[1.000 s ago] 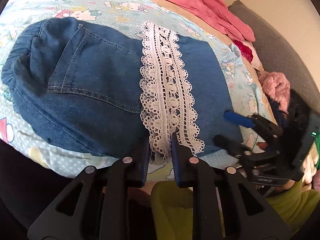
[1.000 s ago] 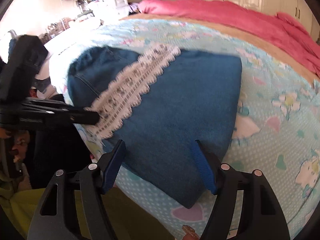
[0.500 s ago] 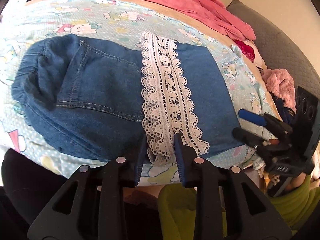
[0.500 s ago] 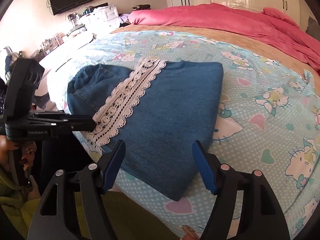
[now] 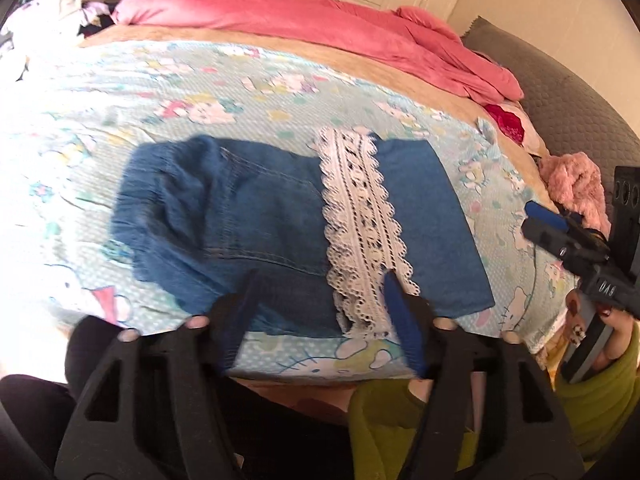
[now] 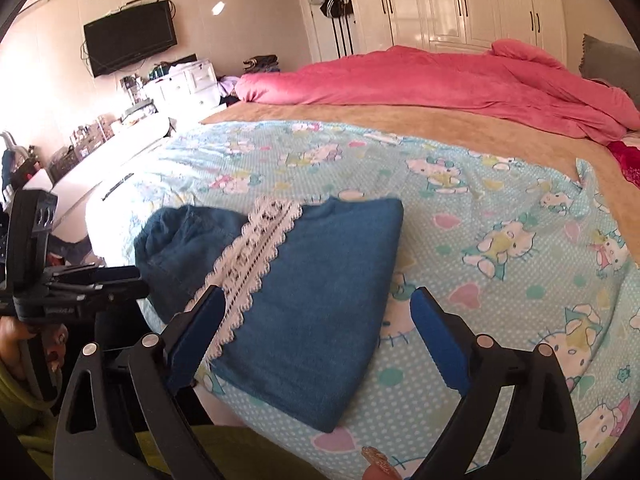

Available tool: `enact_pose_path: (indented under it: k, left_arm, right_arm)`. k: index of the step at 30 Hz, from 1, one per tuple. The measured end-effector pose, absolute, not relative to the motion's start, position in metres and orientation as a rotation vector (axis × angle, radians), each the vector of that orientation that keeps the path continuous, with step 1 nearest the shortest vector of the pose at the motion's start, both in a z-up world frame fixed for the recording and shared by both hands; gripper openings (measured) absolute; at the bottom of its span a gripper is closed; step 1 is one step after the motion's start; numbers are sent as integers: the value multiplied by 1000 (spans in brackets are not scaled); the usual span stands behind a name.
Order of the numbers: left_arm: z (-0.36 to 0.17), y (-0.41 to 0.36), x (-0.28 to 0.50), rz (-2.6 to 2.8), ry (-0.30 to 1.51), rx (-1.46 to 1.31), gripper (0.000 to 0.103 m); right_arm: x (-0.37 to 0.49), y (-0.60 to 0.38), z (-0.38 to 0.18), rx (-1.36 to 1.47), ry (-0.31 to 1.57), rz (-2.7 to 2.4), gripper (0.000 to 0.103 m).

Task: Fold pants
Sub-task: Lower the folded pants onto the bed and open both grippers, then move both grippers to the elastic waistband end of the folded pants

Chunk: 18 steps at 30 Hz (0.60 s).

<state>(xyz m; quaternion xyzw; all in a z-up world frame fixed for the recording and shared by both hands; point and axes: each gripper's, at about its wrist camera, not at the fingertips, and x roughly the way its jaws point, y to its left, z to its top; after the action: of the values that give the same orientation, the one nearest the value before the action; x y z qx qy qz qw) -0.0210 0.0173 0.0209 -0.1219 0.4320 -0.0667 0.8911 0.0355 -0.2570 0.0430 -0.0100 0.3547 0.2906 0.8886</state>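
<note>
Blue denim pants (image 5: 260, 220) with a white lace hem band (image 5: 360, 216) lie folded flat on the cartoon-print bedsheet (image 5: 200, 92) near the bed's front edge. They also show in the right wrist view (image 6: 312, 304), with the lace band (image 6: 252, 264). My left gripper (image 5: 320, 316) is open and empty, just above the pants' near edge. My right gripper (image 6: 316, 336) is open and empty, hovering over the folded right part. Each gripper shows in the other's view: the right (image 5: 560, 232), the left (image 6: 100, 280).
A pink duvet (image 6: 440, 76) is bunched along the far side of the bed. A grey headboard (image 5: 560, 88) and pink fluffy clothes (image 5: 576, 184) lie at the right. A wall TV (image 6: 130, 40), drawers and wardrobes stand beyond the bed.
Both grippers have pulled back and up from the pants. The left gripper's jaws have opened wide, off the lace edge. The pants lie still.
</note>
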Motion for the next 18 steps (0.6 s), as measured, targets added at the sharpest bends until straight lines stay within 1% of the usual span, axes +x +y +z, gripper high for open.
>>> enact_pose_path:
  k: [2, 6, 8, 10, 18]
  left_arm:
    - [26, 20, -24, -119, 882, -232, 73]
    - [34, 27, -30, -88, 858, -223, 90]
    - [37, 33, -32, -67, 848, -213, 93]
    - [40, 36, -33, -54, 845, -211, 93]
    - [44, 63, -41, 40, 834, -223, 93]
  right_arm:
    - [38, -255, 50, -4, 725, 609, 94]
    - [43, -246, 66, -2, 696, 626, 96]
    - [45, -240, 72, -3, 686, 637, 96]
    - [48, -231, 78, -3, 683, 658, 98]
    - [54, -189, 100, -37, 670, 742, 98]
